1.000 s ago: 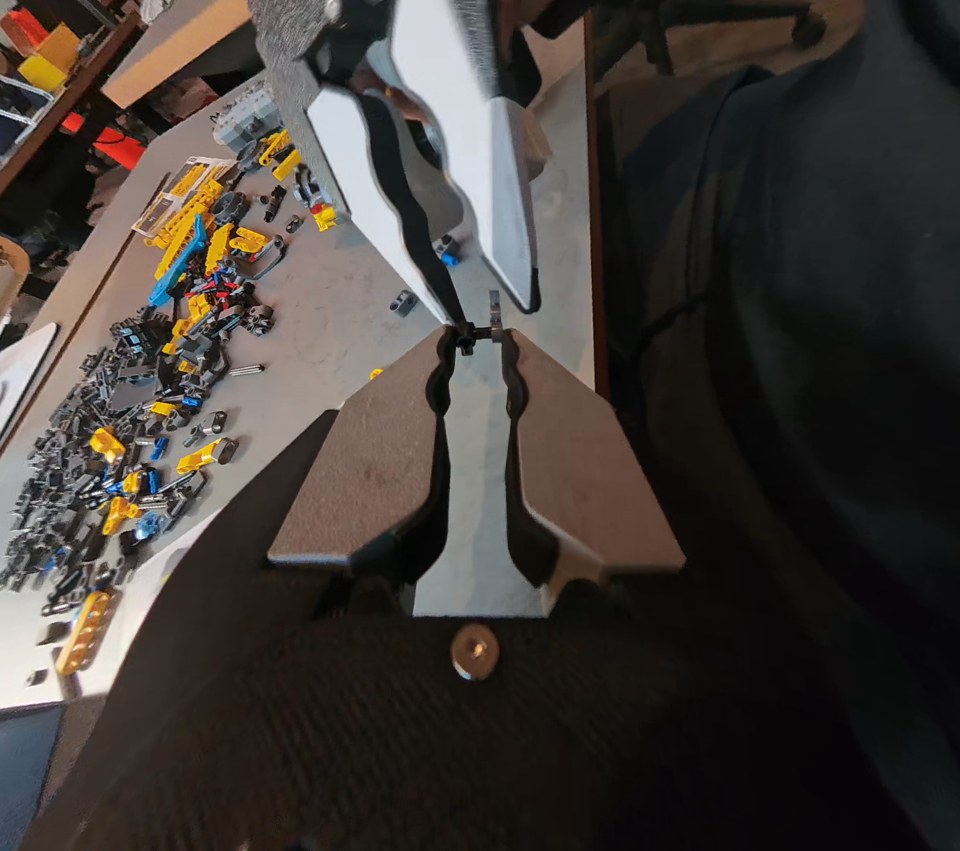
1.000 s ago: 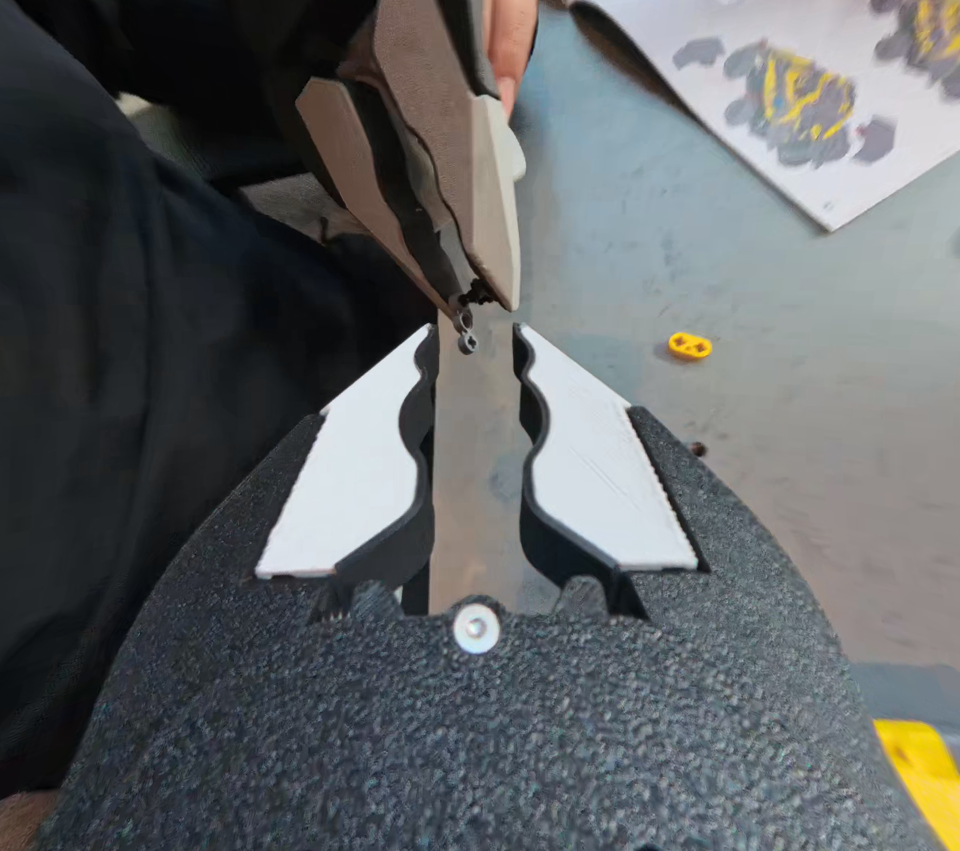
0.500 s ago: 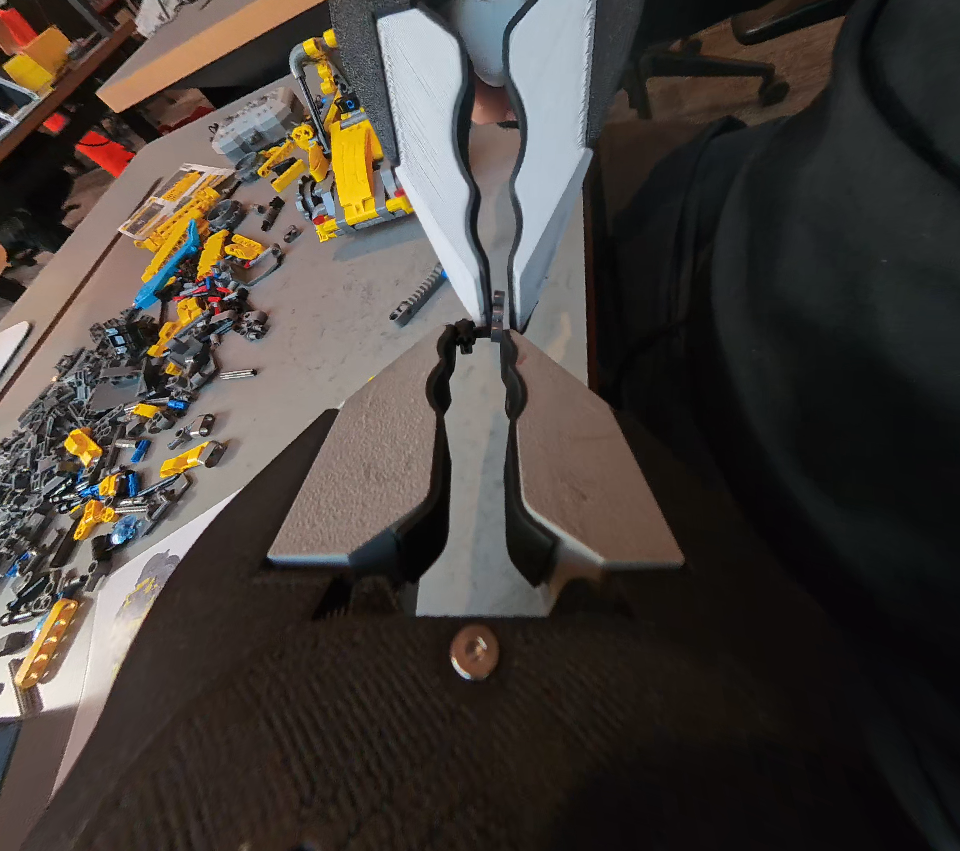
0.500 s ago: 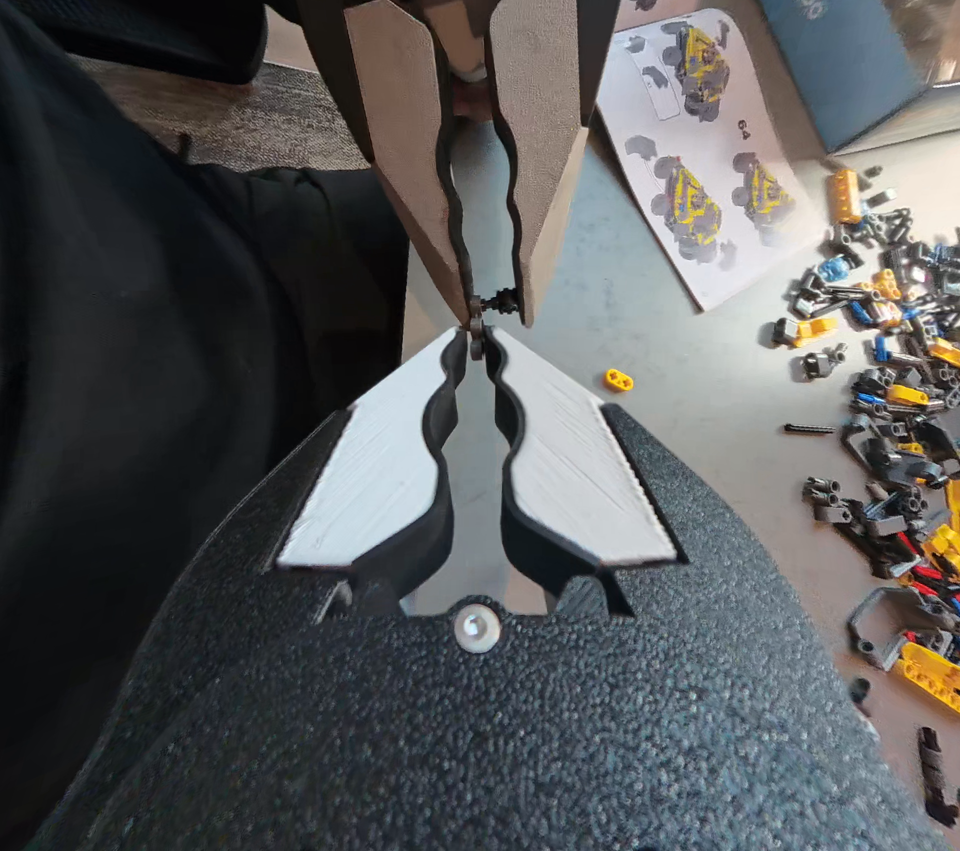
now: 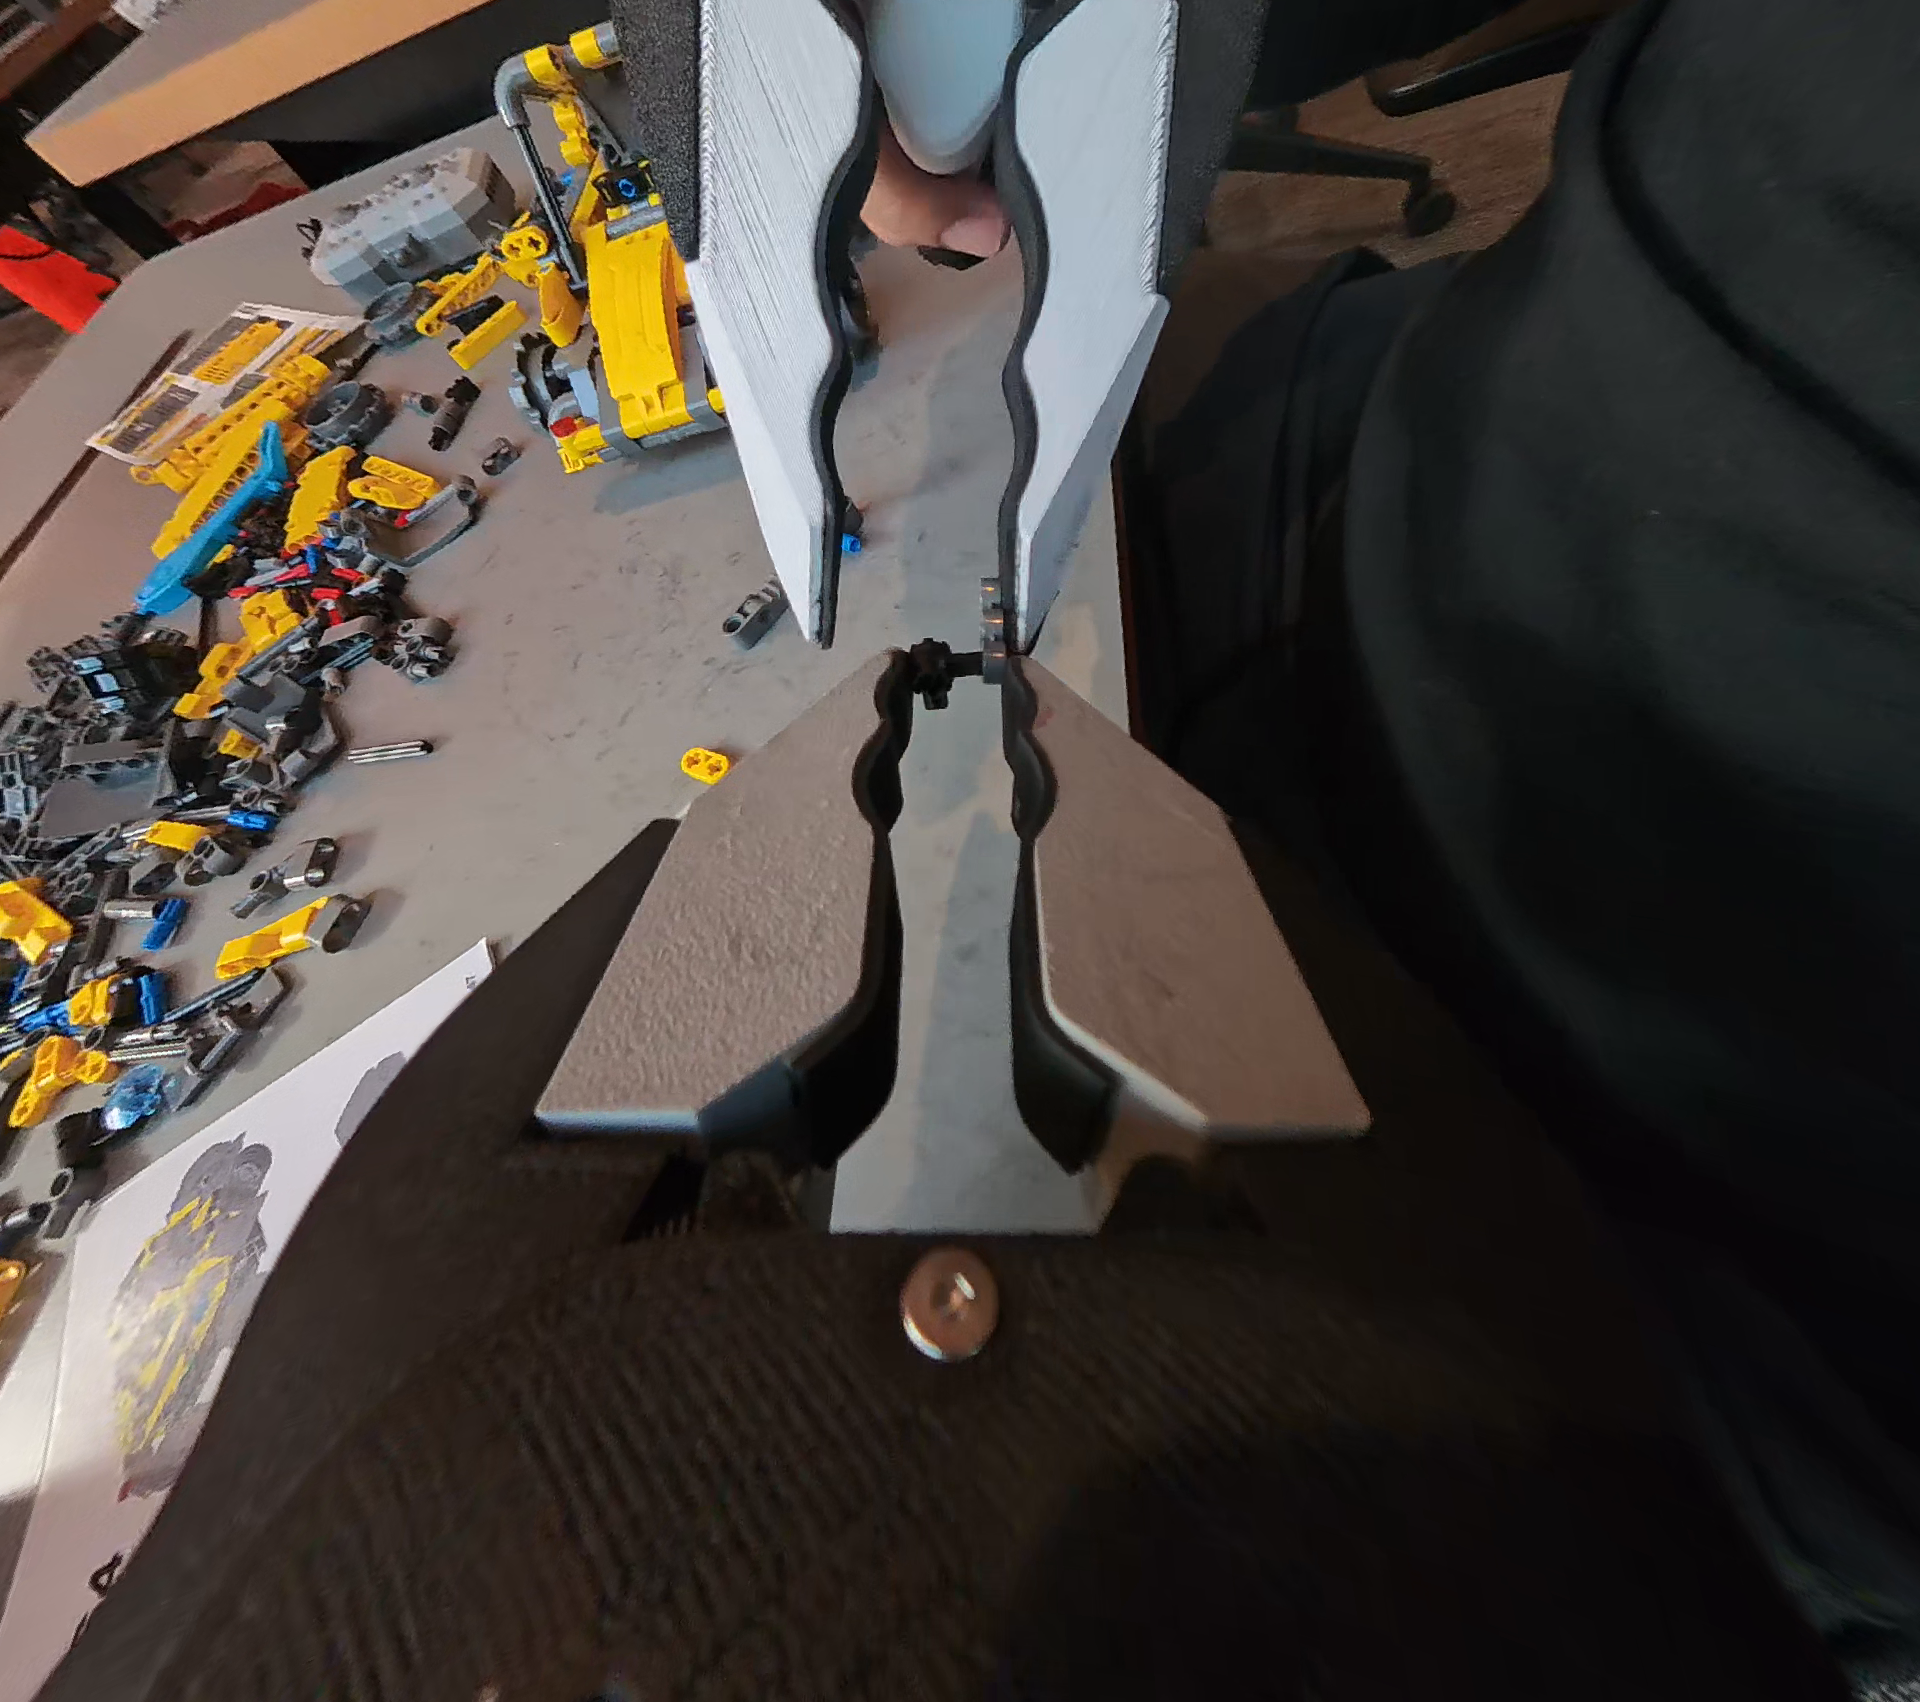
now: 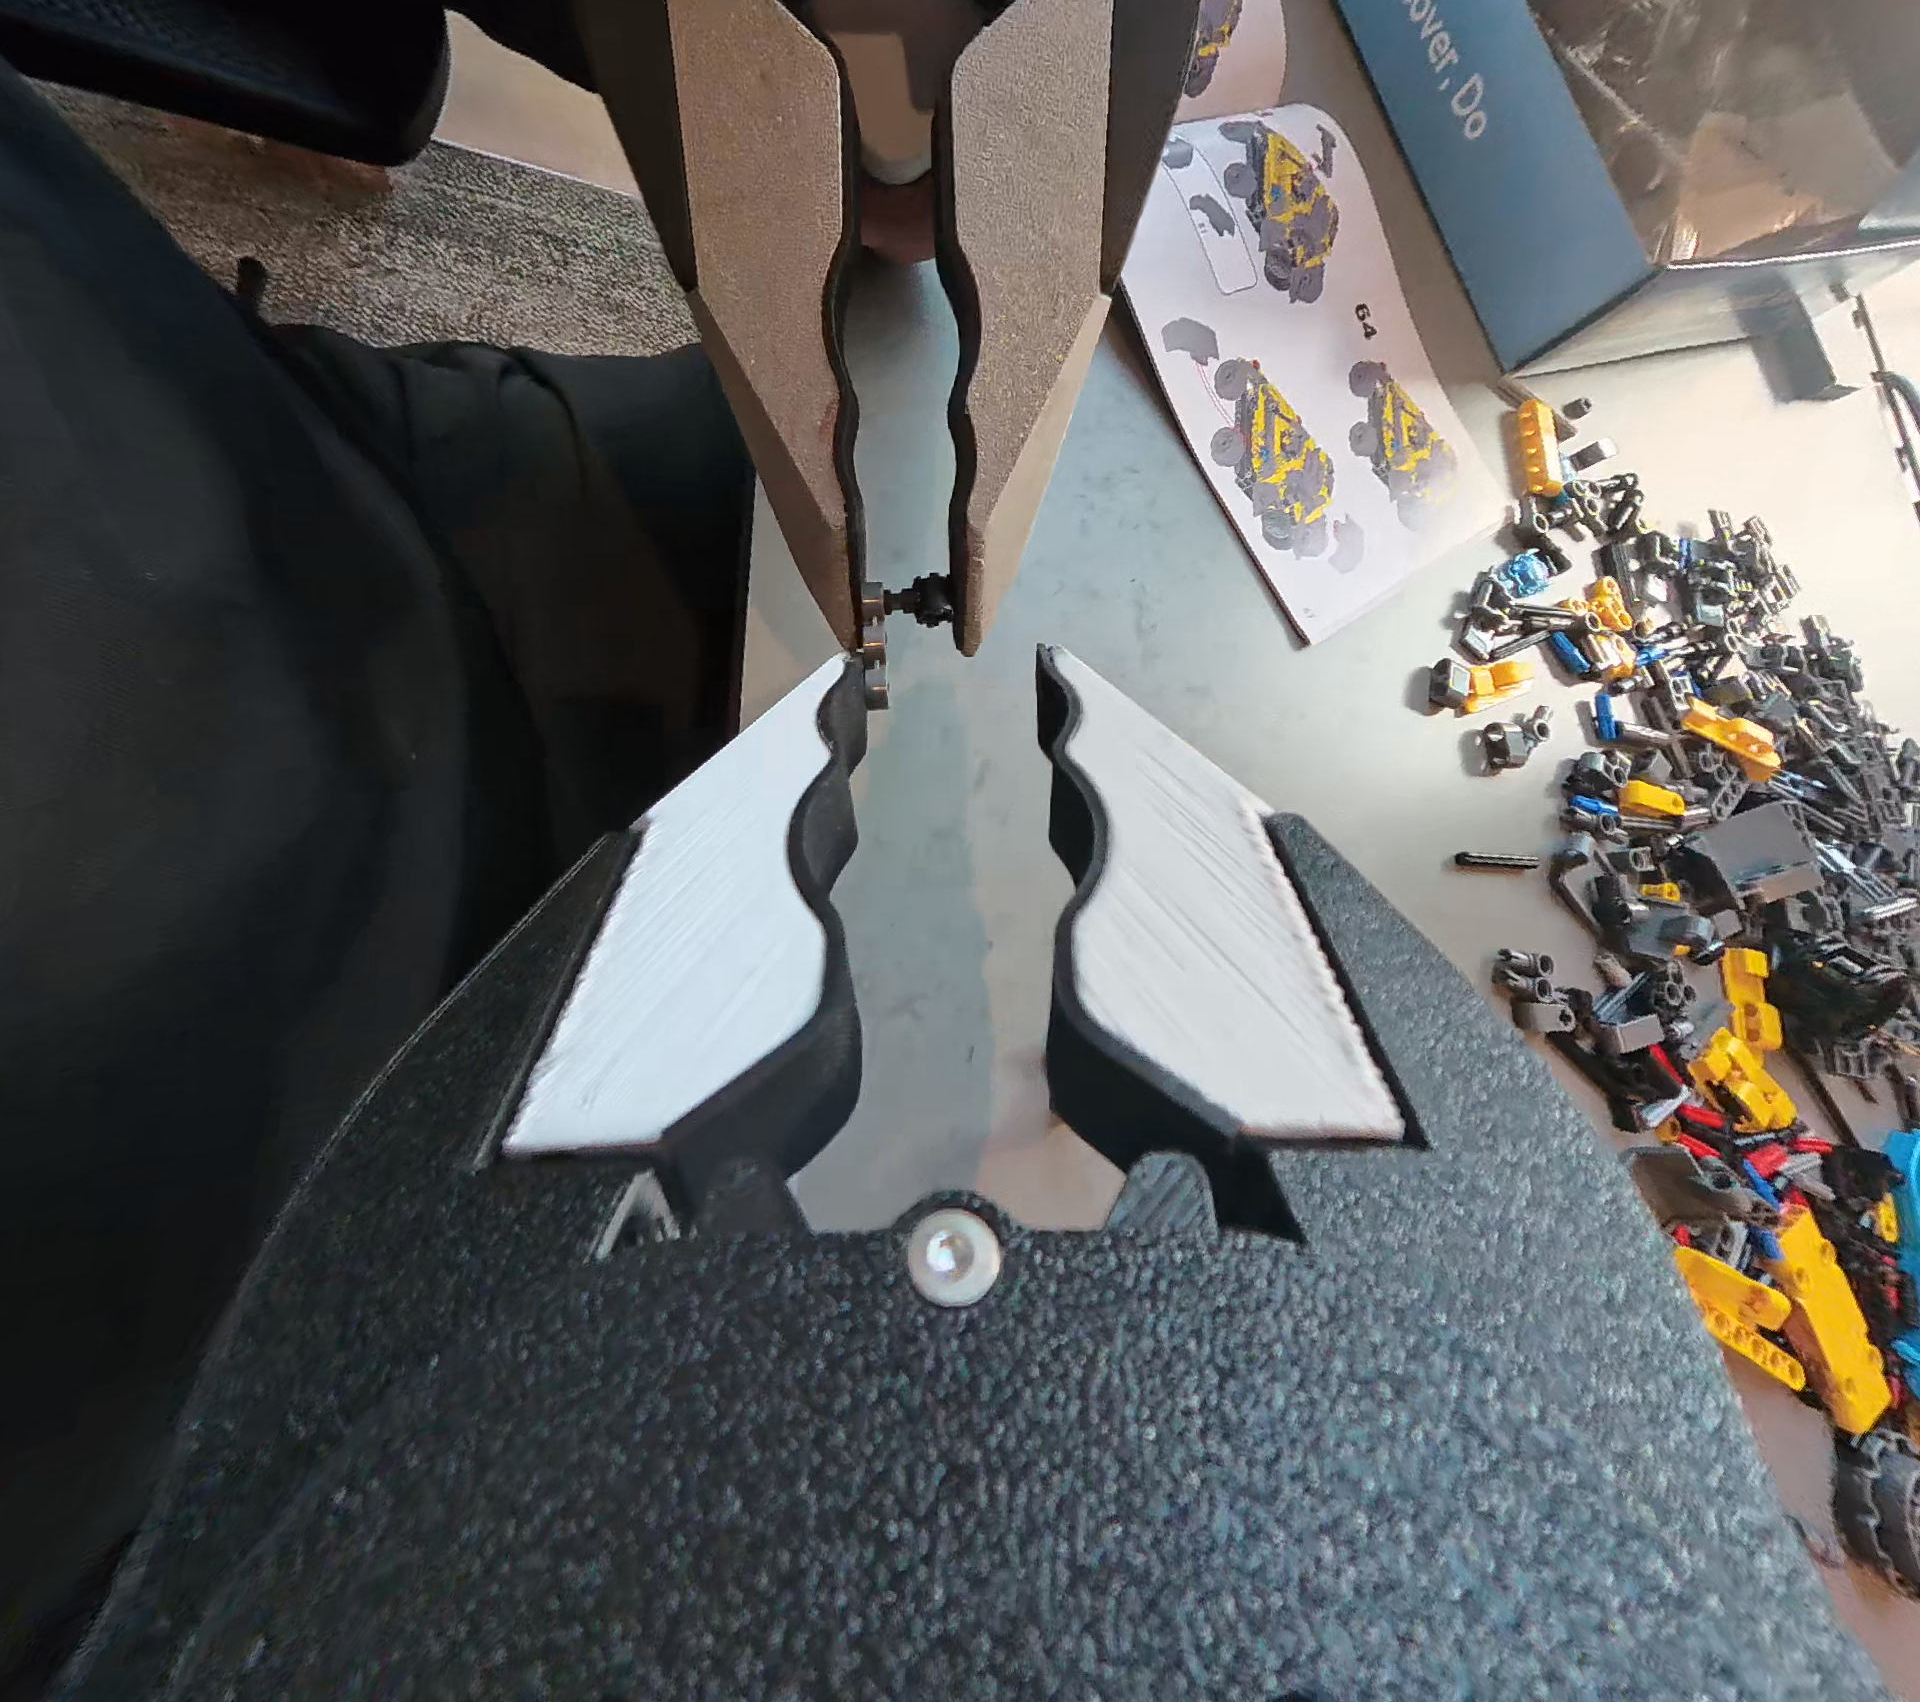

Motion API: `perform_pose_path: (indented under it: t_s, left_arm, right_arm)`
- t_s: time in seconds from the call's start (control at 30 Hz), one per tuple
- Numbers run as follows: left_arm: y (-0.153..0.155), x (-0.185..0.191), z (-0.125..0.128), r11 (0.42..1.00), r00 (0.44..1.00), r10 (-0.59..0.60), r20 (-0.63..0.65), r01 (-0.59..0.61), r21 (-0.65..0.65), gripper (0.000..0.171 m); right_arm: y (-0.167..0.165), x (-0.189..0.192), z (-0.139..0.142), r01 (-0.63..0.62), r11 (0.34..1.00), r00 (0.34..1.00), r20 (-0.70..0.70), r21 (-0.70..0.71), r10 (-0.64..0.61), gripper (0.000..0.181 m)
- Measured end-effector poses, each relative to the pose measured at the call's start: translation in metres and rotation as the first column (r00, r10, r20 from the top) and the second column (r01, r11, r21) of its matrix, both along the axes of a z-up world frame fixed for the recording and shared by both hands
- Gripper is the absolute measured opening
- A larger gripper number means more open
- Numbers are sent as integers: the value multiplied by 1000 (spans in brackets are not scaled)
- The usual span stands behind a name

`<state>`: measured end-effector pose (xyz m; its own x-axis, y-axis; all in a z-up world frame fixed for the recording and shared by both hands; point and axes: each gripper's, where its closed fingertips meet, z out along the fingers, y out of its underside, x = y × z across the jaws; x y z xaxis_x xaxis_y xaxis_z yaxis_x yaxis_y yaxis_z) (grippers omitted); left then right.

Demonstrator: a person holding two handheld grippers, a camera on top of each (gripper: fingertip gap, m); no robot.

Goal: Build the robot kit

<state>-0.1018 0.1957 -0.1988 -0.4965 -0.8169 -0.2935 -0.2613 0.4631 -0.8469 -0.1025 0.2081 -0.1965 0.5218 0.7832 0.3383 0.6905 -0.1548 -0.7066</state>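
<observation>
The left gripper [image 5: 951, 681] pinches a small dark pin-and-connector piece [image 5: 961, 665] between its tips, jaws narrow. The right gripper [image 6: 951, 665] faces it with white fingers [image 6: 717, 914] spread wide; the piece's grey end touches one fingertip. Both hang over the near edge of the grey table [image 5: 582, 665]. Out from the piece lie a yellow link [image 5: 707, 761], a heap of loose bricks [image 6: 1704, 842], a half-built yellow model [image 5: 623, 322], a picture booklet [image 6: 1299, 364] and a blue lettered box [image 6: 1455, 52].
</observation>
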Motion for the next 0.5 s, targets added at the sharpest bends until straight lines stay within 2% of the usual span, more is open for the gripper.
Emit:
perform_pose_path:
  t_s: [0.17, 0.33, 0.5]
  left_arm:
    - [3, 1, 1, 1000, 1000, 16, 15, -16, 10, 15]
    - [-3, 2, 6, 1000, 1000, -2, 29, 2, -28, 15]
    - [-5, 5, 4, 1000, 1000, 5, 24, -5, -15, 15]
  right_arm:
    - [-10, -6, 5, -72, 996, 992, -105, -58, 66, 42]
    - [-3, -10, 1, -59, 997, 993, -107, -51, 53, 52]
    - [2, -16, -7, -46, 999, 998, -47, -26, 45, 43]
